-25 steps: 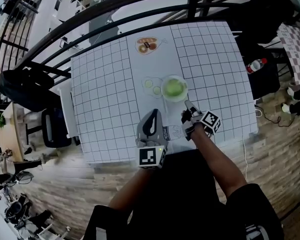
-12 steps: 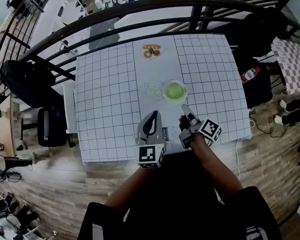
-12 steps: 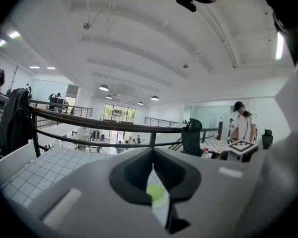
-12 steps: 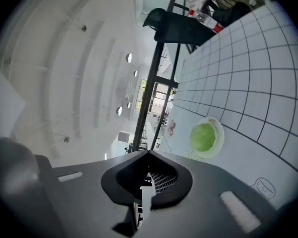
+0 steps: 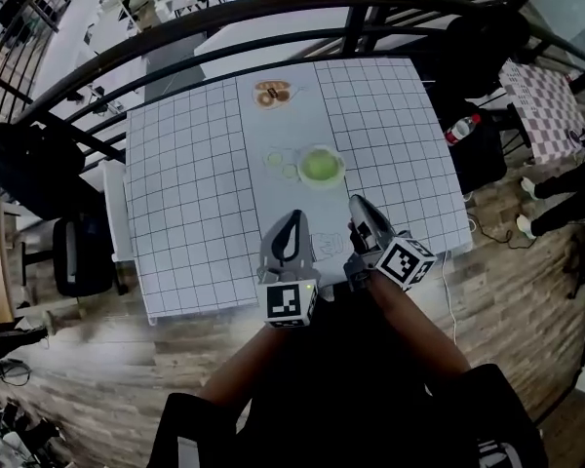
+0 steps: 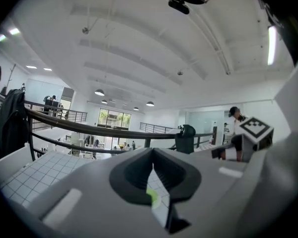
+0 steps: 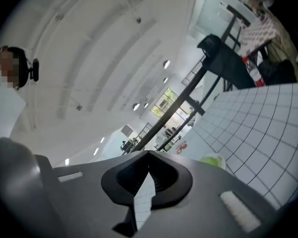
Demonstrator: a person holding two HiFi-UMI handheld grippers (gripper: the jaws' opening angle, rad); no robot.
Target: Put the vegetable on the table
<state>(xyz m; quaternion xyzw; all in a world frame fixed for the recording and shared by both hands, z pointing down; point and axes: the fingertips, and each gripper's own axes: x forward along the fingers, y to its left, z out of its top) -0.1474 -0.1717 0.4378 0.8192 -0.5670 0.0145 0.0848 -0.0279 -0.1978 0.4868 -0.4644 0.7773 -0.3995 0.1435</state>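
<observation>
A green vegetable (image 5: 319, 167) lies in a white bowl (image 5: 333, 176) on the white strip down the middle of the grid-patterned table (image 5: 185, 193). In the right gripper view the vegetable (image 7: 212, 160) shows just right of the jaws. Both grippers hover over the table's near edge, short of the bowl. My left gripper (image 5: 293, 216) is shut and holds nothing; its jaws meet in the left gripper view (image 6: 152, 153). My right gripper (image 5: 356, 204) is also shut and holds nothing (image 7: 149, 158). Both are tilted upward toward the ceiling.
An outline of slices (image 5: 281, 162) is printed left of the bowl. A picture of pastries (image 5: 271, 94) lies at the far end of the strip. A black railing (image 5: 273, 13) runs behind the table. A bottle (image 5: 463, 127) and a checkered table (image 5: 541, 91) stand at the right.
The head view has shifted and the table looks a little smaller. Both grippers stay shut near the front edge; the right one sits slightly farther from the bowl.
</observation>
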